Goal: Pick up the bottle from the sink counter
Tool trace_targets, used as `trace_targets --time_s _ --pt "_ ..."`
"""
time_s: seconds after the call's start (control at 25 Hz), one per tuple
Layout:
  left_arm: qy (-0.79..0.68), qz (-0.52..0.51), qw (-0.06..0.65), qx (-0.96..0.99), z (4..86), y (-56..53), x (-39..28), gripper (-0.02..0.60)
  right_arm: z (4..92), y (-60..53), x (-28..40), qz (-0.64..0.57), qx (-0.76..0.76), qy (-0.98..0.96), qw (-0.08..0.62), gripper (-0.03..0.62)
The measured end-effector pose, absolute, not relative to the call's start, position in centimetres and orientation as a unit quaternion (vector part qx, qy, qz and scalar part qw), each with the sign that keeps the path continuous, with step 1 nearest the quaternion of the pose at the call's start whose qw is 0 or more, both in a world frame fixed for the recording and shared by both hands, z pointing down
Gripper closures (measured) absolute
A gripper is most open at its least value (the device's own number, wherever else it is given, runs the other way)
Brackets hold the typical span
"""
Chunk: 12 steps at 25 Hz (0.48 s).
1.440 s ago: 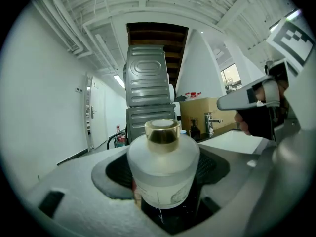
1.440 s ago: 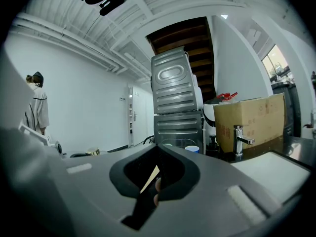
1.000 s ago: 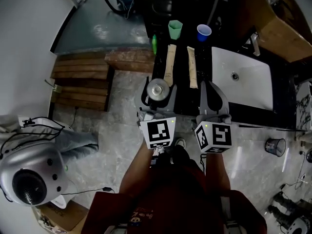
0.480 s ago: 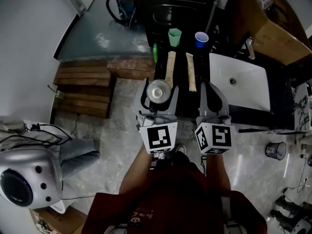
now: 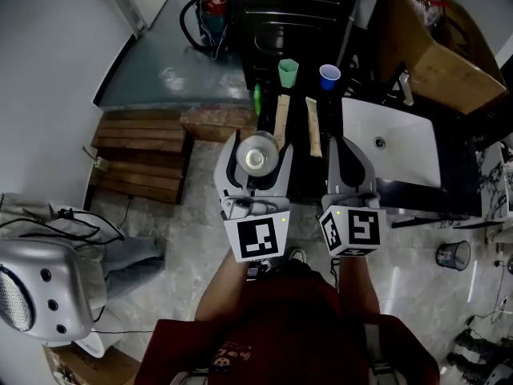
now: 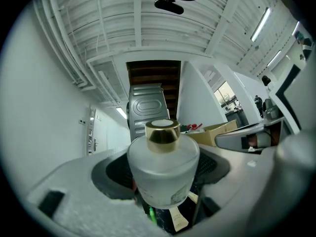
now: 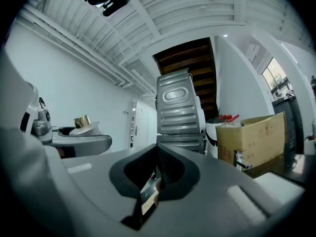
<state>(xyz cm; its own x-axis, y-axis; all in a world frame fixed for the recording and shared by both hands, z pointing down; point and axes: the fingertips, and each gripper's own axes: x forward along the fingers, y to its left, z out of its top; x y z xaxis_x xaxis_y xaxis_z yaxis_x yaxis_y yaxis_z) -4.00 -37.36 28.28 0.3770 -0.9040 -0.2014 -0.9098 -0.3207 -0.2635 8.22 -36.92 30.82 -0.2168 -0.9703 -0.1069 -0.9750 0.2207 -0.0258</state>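
Note:
A round frosted-glass bottle (image 5: 256,158) with a gold cap stands upright between the fingers of my left gripper (image 5: 256,154), which is shut on its body. It hangs off the near left end of the black sink counter (image 5: 296,163). In the left gripper view the bottle (image 6: 163,167) fills the gap between the jaws. From the right gripper view its gold cap (image 7: 82,121) shows at the far left. My right gripper (image 5: 347,144) is beside it over the counter's near edge, shut with nothing held (image 7: 157,179).
On the counter lie two long tan packets (image 5: 281,119) (image 5: 313,125), a small green bottle (image 5: 257,99), a green cup (image 5: 288,71) and a blue cup (image 5: 329,75). A white sink (image 5: 390,143) is to the right, a cardboard box (image 5: 433,46) behind it. Wooden steps (image 5: 140,147) lie left.
My left gripper has come up toward the head camera with the bottle in it, so both look larger. The right gripper has stayed where it was.

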Motion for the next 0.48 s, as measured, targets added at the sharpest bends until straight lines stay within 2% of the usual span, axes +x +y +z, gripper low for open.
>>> trace_targets --time_s 0.48 --pt "0.558 0.021 0.182 -0.809 27.14 -36.40 -4.45 0.244 29.92 -36.04 7.94 0.039 -0.625 0.778 0.058 0.592"
